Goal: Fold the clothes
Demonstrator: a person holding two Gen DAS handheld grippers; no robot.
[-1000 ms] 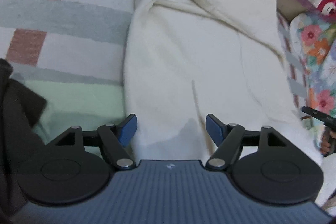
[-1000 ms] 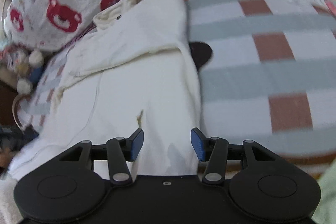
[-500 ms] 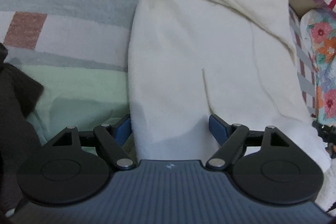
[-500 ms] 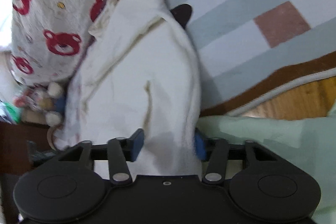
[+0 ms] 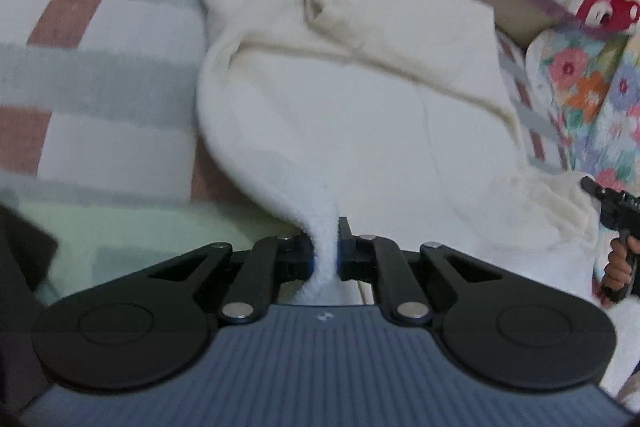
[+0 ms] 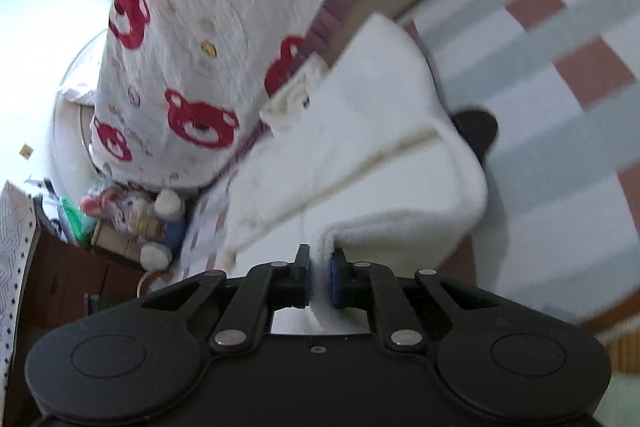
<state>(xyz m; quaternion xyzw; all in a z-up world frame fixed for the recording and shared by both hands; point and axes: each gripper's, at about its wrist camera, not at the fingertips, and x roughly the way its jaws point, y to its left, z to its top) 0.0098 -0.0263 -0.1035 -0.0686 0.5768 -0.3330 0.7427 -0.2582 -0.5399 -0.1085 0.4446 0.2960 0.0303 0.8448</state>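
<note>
A cream fleece garment (image 5: 352, 95) lies spread on a striped bed cover (image 5: 100, 39), its collar toward the far end. My left gripper (image 5: 325, 251) is shut on the garment's near hem and lifts it into a ridge. My right gripper (image 6: 320, 281) is shut on another part of the same hem; the garment (image 6: 380, 155) runs away from it toward the pillows. The right gripper also shows at the right edge of the left wrist view (image 5: 616, 215).
A bear-print pillow (image 6: 192, 39) and a floral pillow (image 5: 592, 87) stand at the bed's head. A pale green cloth (image 5: 132, 227) and a dark garment (image 5: 20, 267) lie near left. A plush toy (image 6: 148, 215) sits beside the bed. A dark item (image 6: 476, 131) pokes out beside the garment.
Both grippers have closed on the garment's near hem, which was between their open fingers before. The hem now rises off the bed.
</note>
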